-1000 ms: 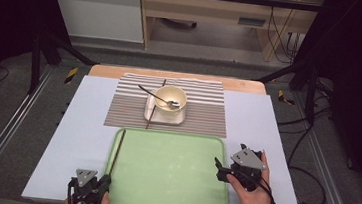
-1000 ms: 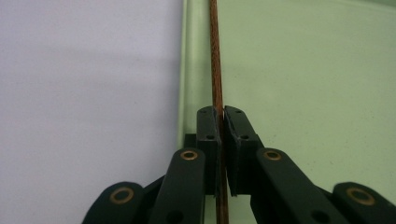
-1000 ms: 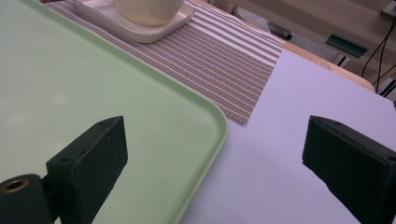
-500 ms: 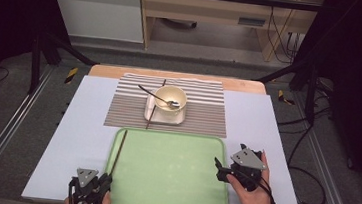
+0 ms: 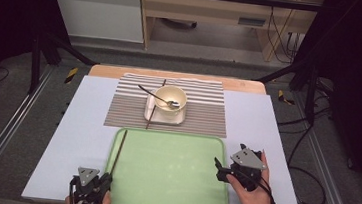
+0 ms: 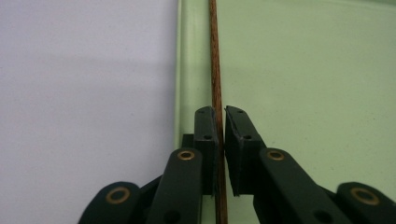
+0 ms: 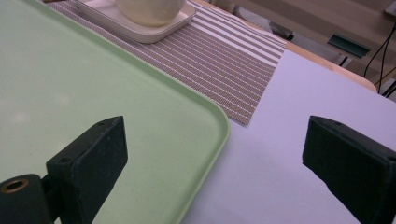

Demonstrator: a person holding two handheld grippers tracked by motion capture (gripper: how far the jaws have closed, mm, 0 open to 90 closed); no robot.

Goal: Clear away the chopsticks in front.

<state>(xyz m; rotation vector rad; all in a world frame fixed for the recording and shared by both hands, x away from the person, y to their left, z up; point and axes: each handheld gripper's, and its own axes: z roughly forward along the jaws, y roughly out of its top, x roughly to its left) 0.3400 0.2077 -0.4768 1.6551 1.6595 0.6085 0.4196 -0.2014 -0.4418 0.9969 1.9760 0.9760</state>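
Two chopsticks are in play here, and we take the green tray (image 5: 172, 174) as our landmark. One chopstick (image 6: 215, 70) lies along the tray's left edge, just inside the rim; the left gripper (image 6: 220, 122) has its jaws pinched around the near end of it, having just closed a little further, with the stick between the pads. The second chopstick (image 5: 154, 110) rests beyond the tray's far edge, leaning on the white dish (image 5: 165, 115) that carries the bowl (image 5: 171, 98) and spoon (image 5: 155, 96) on the striped mat (image 5: 207, 119). The right gripper (image 7: 215, 154) hovers over the tray's right corner, its jaws spread wide with nothing between them. We judge the main risk to be the thin, round stick rolling or pivoting in so narrow a pinch at its end; lifting it there could let the far tip droop, drag on the tray and slip free.
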